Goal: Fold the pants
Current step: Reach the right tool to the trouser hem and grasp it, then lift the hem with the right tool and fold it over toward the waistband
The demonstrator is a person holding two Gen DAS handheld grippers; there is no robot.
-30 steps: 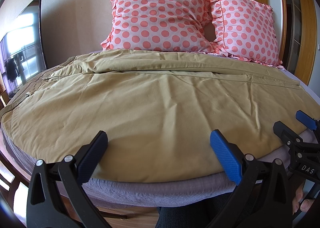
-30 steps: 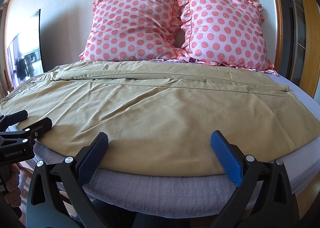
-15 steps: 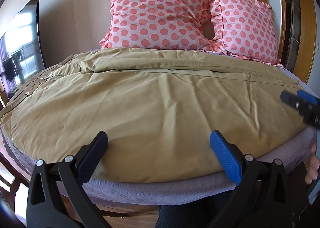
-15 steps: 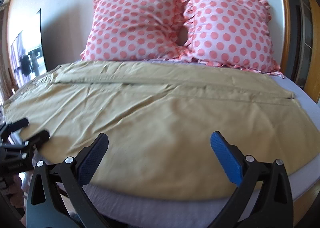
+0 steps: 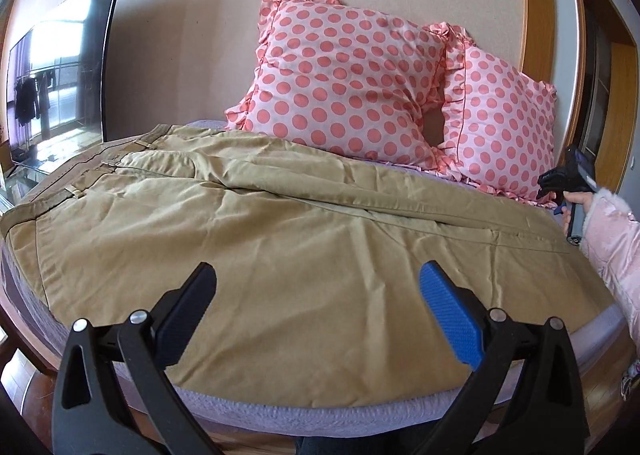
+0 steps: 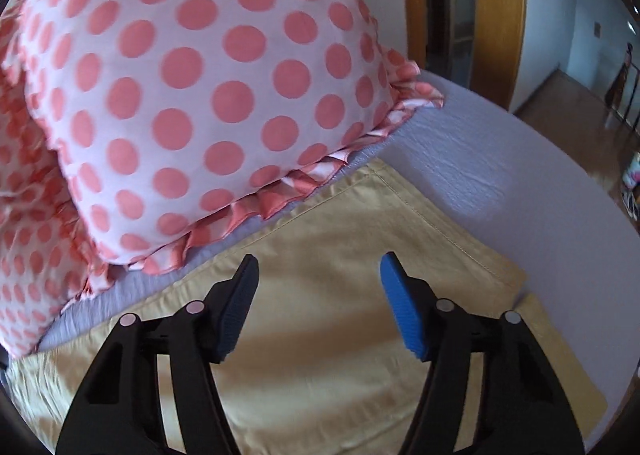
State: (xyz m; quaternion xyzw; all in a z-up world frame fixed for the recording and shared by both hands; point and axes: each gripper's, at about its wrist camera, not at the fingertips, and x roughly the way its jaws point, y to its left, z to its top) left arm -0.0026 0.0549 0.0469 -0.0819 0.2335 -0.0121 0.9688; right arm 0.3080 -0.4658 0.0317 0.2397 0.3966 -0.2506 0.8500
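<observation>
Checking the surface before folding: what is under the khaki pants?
The pants lie on a lavender bedsheet, which shows along the near edge and past the leg cuffs. Whatever is under their middle is covered.

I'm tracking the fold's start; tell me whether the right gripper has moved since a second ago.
Yes. The right gripper has swung toward the far right corner of the bed, now over the pants' hem beside the right pillow.
</observation>
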